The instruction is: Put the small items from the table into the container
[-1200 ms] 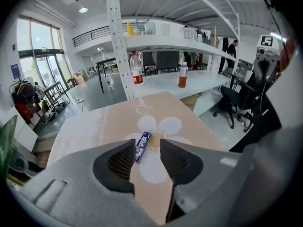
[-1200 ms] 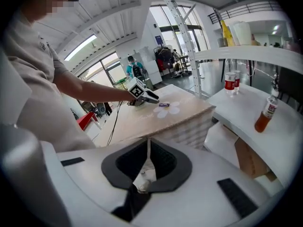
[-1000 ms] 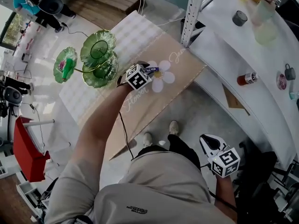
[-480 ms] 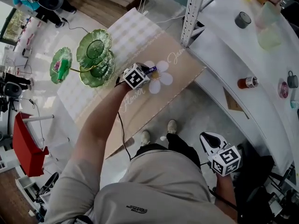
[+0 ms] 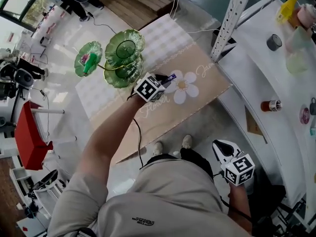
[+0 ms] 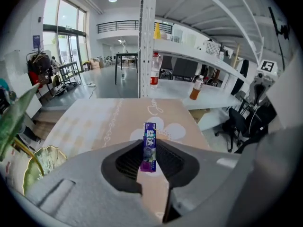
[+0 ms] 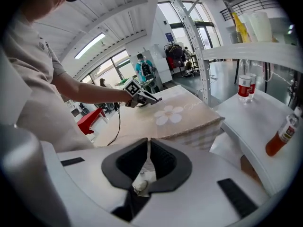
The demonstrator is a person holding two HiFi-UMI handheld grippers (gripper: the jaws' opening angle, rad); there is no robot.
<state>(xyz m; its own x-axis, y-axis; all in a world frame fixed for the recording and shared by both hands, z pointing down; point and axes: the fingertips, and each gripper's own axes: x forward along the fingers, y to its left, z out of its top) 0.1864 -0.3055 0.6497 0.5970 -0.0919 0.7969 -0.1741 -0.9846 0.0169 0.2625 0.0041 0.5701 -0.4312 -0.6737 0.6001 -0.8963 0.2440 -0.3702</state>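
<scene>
Head view.
- Left hand-held gripper [image 5: 163, 81]: out over the table [image 5: 207, 90] at arm's reach, jaws narrow and clamped on a gum pack [image 5: 171, 76].
- Gum pack: purple and blue, one end sticking out past the jaw tips, held above the table's beige cloth just beside the flower print [image 5: 183, 87].
- Dish stand [image 5: 124, 58]: green glass, tiered, on the chequered part of the cloth, near the left hand-held gripper but apart from it. A smaller side dish [image 5: 88, 64] holds a green item; what it is cannot be told.
- Right hand-held gripper [image 5: 221, 147]: low at the person's right side, off the table, near the white shelf [image 5: 256, 83].
- Shelf: carries a tape roll [image 5: 274, 42] and a red bottle [image 5: 270, 105] lying on its side, well apart from each other.

Left gripper view.
- Gum pack stands lengthwise between the two pads, both pressing on its flat sides; the cloth and flower print lie beyond it.
- An edge of the dish stand shows at lower left.

Right gripper view.
- Jaws nearly together, only a thin slit between them, nothing held.
- The table with the flower print lies ahead, with the left hand-held gripper above its far part.
</scene>
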